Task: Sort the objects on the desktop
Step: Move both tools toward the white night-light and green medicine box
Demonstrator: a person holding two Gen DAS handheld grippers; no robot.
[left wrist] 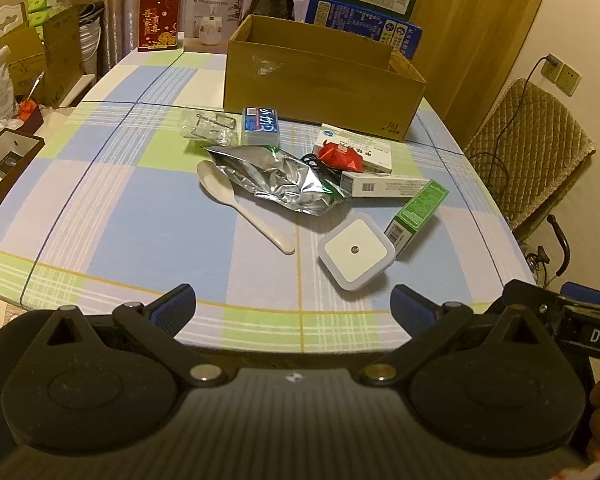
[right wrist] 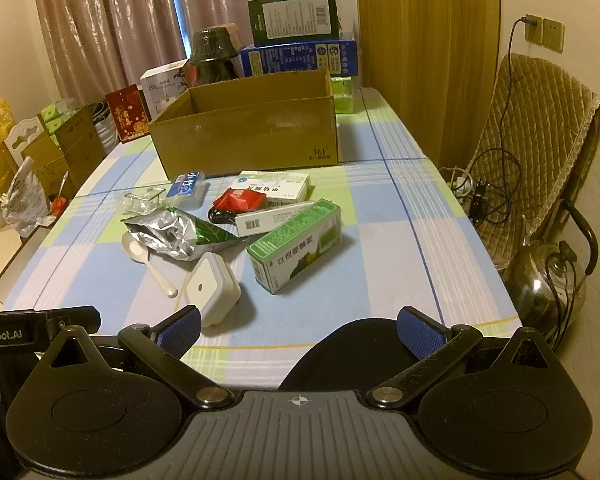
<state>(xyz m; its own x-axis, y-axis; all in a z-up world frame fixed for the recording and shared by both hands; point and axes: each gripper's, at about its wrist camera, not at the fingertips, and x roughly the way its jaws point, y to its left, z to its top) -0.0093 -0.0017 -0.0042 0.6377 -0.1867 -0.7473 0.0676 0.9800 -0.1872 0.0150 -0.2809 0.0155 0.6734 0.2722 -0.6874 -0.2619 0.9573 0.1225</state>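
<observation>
Left tool [left wrist: 293,304]: matte black body, ribbed grey centre panel with small white mark, two round black side housings each topped by triangular cut-out, angled black link arms with silver pivot screws, blue textured pads [left wrist: 173,307]. Right tool [right wrist: 299,328]: same build, crosshair mark on grey panel, blue knurled pads [right wrist: 420,334]. White lettering "DAS" on black bar beside left tool, "nRobot.AI" beside right. Bit of skin at frame edge in both views.
</observation>
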